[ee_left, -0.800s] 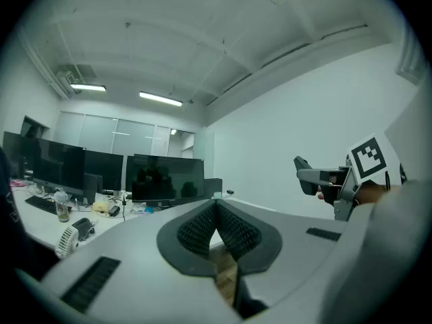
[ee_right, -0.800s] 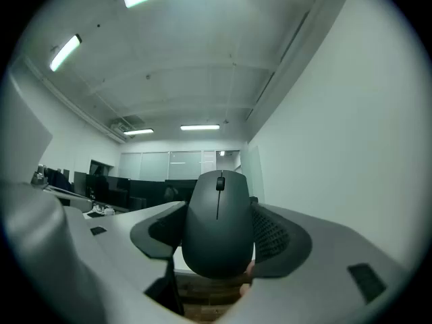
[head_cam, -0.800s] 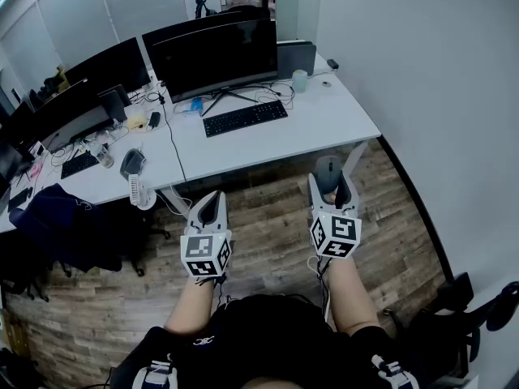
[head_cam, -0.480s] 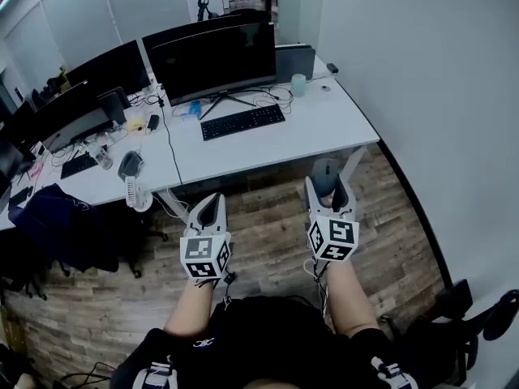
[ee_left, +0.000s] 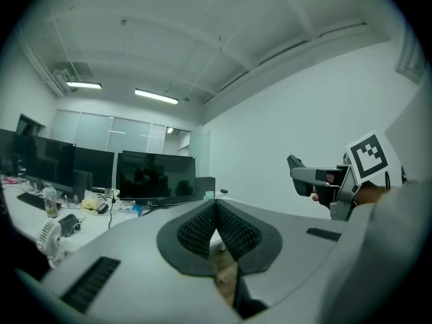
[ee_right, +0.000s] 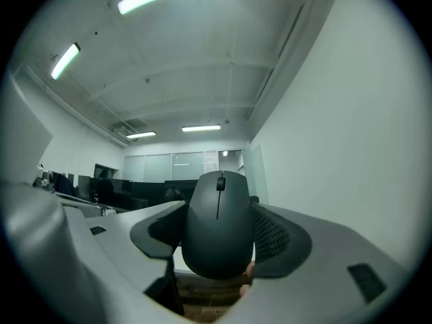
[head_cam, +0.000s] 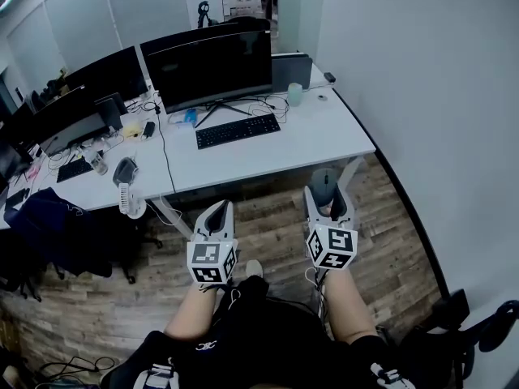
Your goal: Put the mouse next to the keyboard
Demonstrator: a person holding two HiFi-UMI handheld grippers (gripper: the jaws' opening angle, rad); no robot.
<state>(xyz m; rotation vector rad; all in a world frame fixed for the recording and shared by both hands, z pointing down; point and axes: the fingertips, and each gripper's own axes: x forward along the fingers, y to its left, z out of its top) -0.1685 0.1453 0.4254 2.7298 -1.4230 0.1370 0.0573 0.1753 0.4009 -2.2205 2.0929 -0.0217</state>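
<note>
A dark grey mouse (ee_right: pixel 217 223) sits clamped between the jaws of my right gripper (ee_right: pixel 217 238), its scroll wheel facing up. From the head view the same mouse (head_cam: pixel 325 180) shows at the tip of the right gripper (head_cam: pixel 327 191), held over the wooden floor just short of the white desk (head_cam: pixel 316 136). A black keyboard (head_cam: pixel 237 130) lies on that desk in front of a large dark monitor (head_cam: pixel 211 67). My left gripper (head_cam: pixel 216 214) hangs beside the right one, shut with nothing in it; its pads (ee_left: pixel 214 231) meet.
A small cup (head_cam: pixel 294 94) and cables lie behind the keyboard. A neighbouring desk (head_cam: pixel 73 186) at the left carries monitors, a second keyboard (head_cam: pixel 79 168), a fan (head_cam: pixel 130 194) and clutter. A white wall (head_cam: pixel 422 96) runs along the right. A dark chair (head_cam: pixel 49 225) stands at the left.
The view has drawn slightly closer to the desk and both grippers have shifted a little forward. The mouse stays held in the right gripper.
</note>
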